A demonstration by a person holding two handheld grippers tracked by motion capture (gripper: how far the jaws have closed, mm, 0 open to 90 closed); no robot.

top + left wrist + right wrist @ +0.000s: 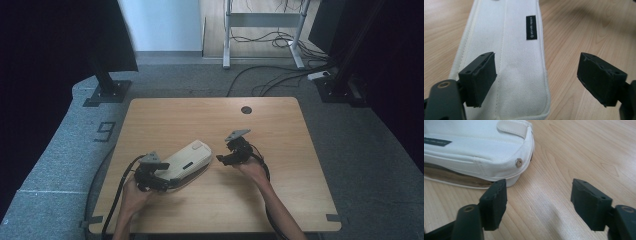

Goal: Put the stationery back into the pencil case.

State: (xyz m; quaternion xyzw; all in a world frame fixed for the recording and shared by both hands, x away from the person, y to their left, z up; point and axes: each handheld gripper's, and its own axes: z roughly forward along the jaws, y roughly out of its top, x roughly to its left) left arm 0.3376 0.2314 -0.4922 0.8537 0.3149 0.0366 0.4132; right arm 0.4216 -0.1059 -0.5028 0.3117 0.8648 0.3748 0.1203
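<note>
A cream canvas pouch (186,161) with a small black label lies flat on the wooden table (280,130), left of centre. My left gripper (162,181) sits at the pouch's near end. Its jaws stand wide apart over the pouch (519,65), and neither pad presses on the cloth. My right gripper (220,159) rests just right of the pouch's far end. It is open, with bare wood between its jaws. The pouch (481,147) with a metal snap (518,162) lies ahead and to the left in the right gripper view.
A round cable hole (246,109) sits near the table's far edge. Black stand bases (106,92) and loose cables (280,75) lie on the grey carpet beyond. A printed number marks the floor at the left.
</note>
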